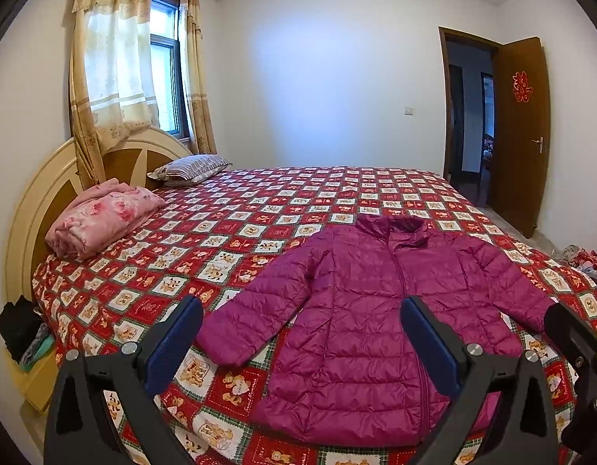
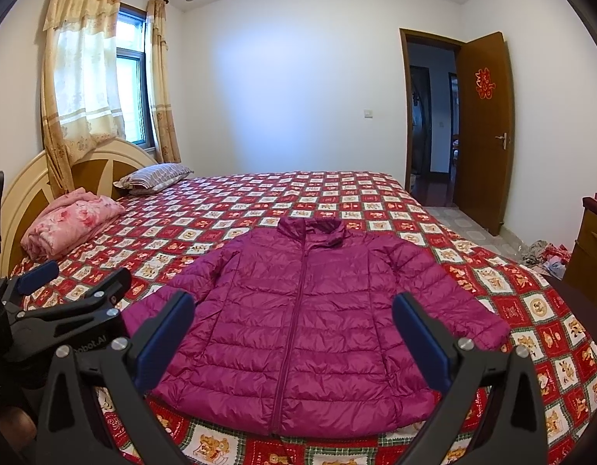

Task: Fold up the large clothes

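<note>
Fingers of left gripper (image 1: 302, 329) and right gripper (image 2: 294, 323) spread wide, empty; jacket (image 2: 298, 325) flat, collar pointing away, hem nearest.

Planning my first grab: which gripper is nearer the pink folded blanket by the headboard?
Left. The left gripper sits on the pink blanket side; the right gripper hovers over the jacket.

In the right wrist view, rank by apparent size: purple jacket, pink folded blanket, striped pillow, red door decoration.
1. purple jacket, though it lies nearest the camera
2. pink folded blanket
3. striped pillow, farther away, so its true size against the blanket is unsure
4. red door decoration
</note>
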A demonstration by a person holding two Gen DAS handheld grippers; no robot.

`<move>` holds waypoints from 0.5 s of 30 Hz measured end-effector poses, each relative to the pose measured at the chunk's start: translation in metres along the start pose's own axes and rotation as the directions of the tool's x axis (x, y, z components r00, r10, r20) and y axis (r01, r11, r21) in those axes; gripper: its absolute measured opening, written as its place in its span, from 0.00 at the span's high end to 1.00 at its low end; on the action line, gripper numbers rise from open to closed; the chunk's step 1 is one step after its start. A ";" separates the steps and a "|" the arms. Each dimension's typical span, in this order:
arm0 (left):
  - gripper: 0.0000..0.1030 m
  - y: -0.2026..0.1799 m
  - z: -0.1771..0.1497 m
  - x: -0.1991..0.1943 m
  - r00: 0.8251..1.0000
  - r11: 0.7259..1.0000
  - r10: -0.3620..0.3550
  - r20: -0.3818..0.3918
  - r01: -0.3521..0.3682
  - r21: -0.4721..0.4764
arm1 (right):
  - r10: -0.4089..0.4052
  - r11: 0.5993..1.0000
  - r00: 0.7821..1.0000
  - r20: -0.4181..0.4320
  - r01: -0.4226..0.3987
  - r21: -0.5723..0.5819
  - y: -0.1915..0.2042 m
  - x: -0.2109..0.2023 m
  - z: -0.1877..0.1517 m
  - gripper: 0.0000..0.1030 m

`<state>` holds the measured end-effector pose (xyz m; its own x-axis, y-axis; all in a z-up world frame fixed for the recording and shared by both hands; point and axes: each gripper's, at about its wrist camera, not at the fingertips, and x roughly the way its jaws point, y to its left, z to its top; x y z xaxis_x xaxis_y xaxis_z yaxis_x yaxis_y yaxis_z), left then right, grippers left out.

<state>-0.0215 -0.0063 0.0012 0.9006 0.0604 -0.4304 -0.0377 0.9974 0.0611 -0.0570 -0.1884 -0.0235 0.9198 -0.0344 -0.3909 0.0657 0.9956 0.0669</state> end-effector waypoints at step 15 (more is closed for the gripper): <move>0.01 -0.001 -0.001 0.001 1.000 1.000 0.000 -0.003 0.000 -0.001 | -0.001 1.000 1.000 -0.006 0.001 0.002 0.002 0.003 -0.002 0.00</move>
<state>-0.0208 -0.0070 -0.0002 0.8994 0.0603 -0.4330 -0.0377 0.9975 0.0605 -0.0552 -0.1868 -0.0264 0.9173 -0.0345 -0.3966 0.0671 0.9954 0.0684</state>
